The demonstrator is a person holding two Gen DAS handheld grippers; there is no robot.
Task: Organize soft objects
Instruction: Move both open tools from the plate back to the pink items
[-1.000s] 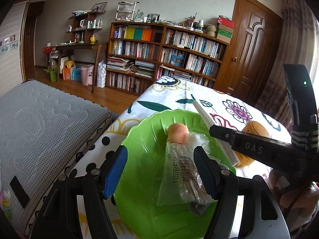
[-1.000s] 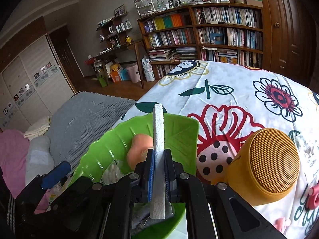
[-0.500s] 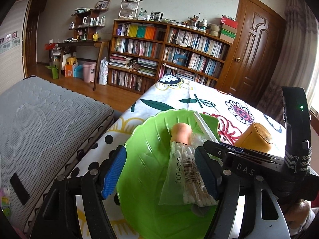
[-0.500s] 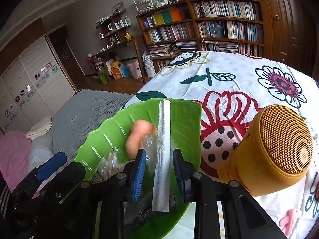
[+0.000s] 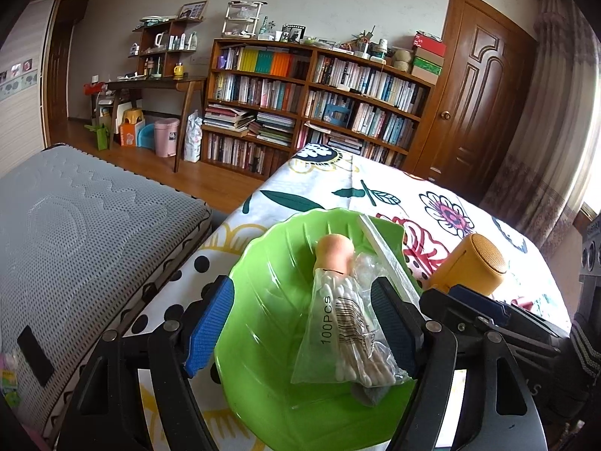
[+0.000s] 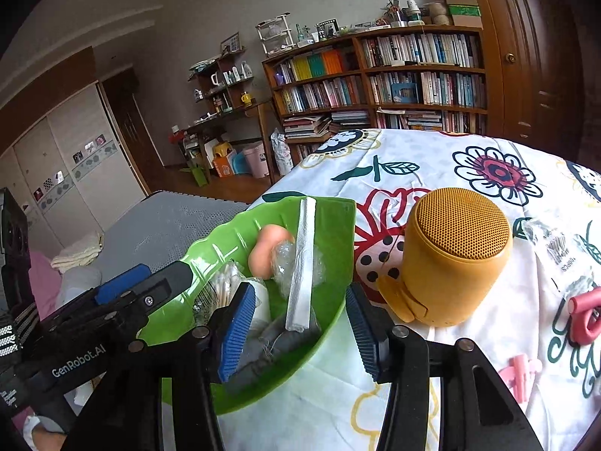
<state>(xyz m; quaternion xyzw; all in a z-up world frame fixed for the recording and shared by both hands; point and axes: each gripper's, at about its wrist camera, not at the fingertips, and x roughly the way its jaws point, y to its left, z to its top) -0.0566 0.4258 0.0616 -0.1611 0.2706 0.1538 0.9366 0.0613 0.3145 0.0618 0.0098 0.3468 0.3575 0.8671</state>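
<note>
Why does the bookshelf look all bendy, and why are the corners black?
Both wrist views use fisheye lenses: the bookshelf curves in the right wrist view and bows less in the left, corners go dark in both. The green bowl shows glare streaks in the left view.

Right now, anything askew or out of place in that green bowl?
Yes. The white strip lies propped at a slant over the crumpled clear wrap, one end against the green bowl rim, not flat. Both tools, left and right, are open and empty.
</note>
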